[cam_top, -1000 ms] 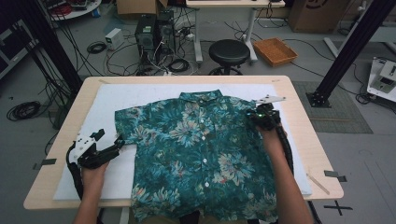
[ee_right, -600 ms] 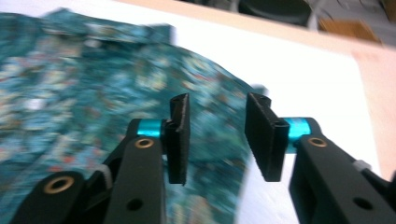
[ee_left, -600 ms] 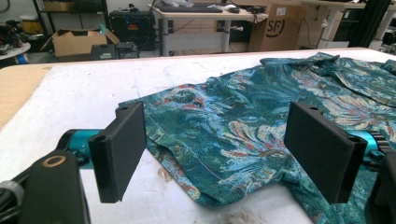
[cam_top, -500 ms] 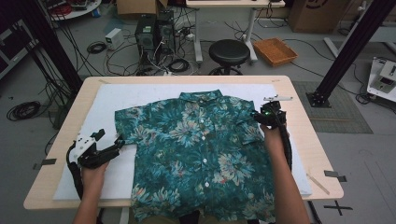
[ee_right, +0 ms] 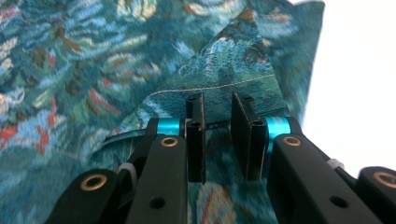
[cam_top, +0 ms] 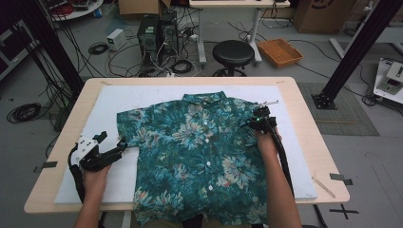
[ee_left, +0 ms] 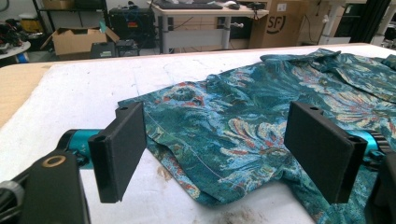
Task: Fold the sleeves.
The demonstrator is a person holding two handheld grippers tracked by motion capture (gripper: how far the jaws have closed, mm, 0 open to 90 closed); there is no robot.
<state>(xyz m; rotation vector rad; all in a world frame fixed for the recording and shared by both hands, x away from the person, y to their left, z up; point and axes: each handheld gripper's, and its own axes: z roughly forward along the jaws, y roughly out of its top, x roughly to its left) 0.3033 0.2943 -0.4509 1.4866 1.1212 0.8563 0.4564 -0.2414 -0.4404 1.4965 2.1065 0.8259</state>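
White pad [cam_top: 119,102] keeps shirt [cam_top: 199,156] flat for folding. We hold left gripper [ee_left: 224,149] wide open straddling sleeve hem; right gripper [ee_right: 218,135] has just been narrowing, a gap left, over the other sleeve's fold.

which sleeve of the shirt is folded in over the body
The right-hand sleeve, under the right gripper; the left-hand sleeve lies spread flat.

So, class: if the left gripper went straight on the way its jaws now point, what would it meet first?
Most likely the shirt sleeve: the left gripper has its jaws open, level with the sleeve's hem lying between them on the white mat.
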